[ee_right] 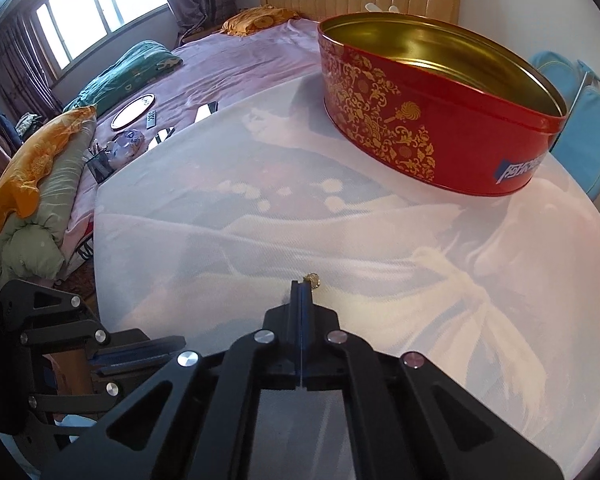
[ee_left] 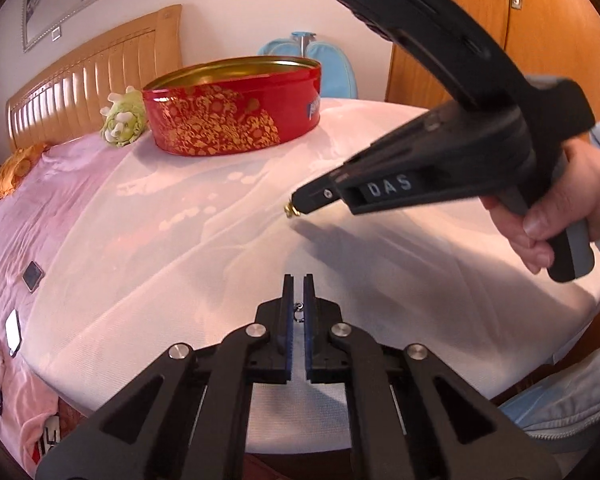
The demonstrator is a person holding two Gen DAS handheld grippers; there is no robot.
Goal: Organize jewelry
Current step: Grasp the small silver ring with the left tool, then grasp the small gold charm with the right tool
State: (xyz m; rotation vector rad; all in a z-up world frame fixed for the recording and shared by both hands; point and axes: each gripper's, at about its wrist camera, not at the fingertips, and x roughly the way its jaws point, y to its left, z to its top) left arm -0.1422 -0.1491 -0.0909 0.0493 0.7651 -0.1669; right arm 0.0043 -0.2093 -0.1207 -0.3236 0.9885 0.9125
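A red oval tin [ee_left: 236, 120] with gold patterns stands open on the white cloth-covered table [ee_left: 180, 240]; it also shows in the right wrist view [ee_right: 432, 120], and its gold inside looks empty. My right gripper [ee_right: 302, 284] is shut on a small gold jewelry piece [ee_right: 313, 280], held just above the cloth; the piece also shows at its tip in the left wrist view [ee_left: 291, 211]. My left gripper [ee_left: 298, 280] is nearly shut, with a small silver earring hook [ee_left: 299, 314] between its fingers.
A green plush toy [ee_left: 122, 122] sits left of the tin. A bed with pink sheet [ee_right: 228, 64], pillows, a silver tray [ee_right: 134, 112] and small items lies beyond the table. A blue bag [ee_right: 596, 132] stands behind the tin.
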